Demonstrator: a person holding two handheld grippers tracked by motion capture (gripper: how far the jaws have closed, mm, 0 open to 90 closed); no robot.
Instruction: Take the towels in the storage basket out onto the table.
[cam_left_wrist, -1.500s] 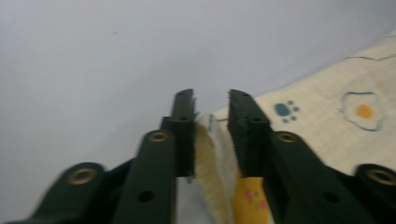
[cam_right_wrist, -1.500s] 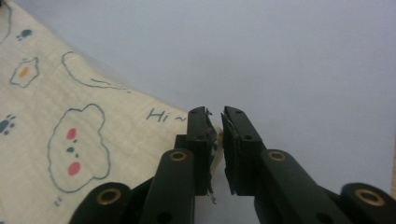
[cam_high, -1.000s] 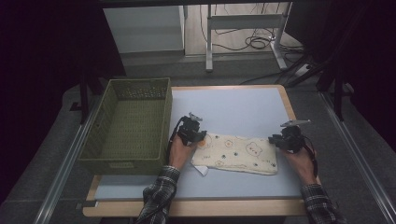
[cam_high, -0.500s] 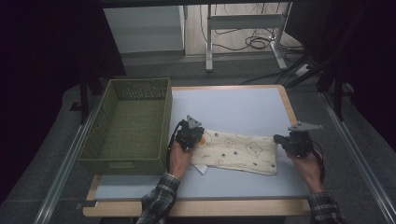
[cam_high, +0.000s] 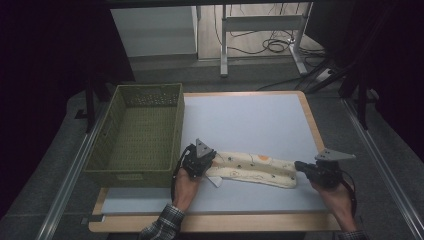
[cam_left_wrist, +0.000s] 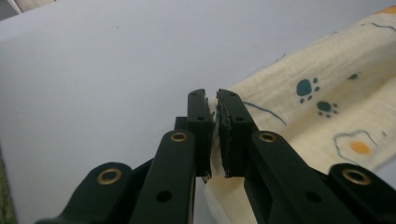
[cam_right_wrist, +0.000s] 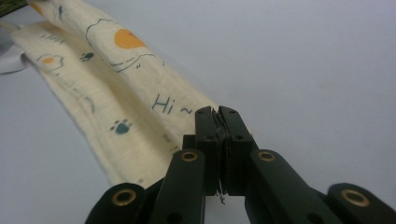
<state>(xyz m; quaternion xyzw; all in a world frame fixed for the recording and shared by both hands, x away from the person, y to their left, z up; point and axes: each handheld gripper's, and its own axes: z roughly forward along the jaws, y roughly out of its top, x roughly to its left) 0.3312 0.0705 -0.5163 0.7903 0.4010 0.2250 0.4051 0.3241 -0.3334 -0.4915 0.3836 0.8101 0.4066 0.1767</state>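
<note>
A cream cloth (cam_high: 255, 168) printed with paw marks, eggs and "Hi ~" lies stretched across the table's near middle. My left gripper (cam_high: 209, 160) is shut on its left end; in the left gripper view the jaws pinch the cloth (cam_left_wrist: 327, 102) edge at the left gripper (cam_left_wrist: 215, 100) tips. At the other end my right gripper (cam_high: 297, 165) is shut on the cloth's right end. In the right gripper view the right gripper (cam_right_wrist: 218, 115) clamps a thin fold of the cloth (cam_right_wrist: 121, 107), which runs away to the upper left.
A green woven basket (cam_high: 140, 135) stands at the table's left, close beside the left hand. The pale blue table top (cam_high: 250, 120) has a wooden rim. Metal rails run along both sides, and cables lie on the floor beyond.
The right gripper has pulled to the right and nearer, and the cloth has drawn out from a wide folded shape into a long narrow strip. The left gripper has held its place.
</note>
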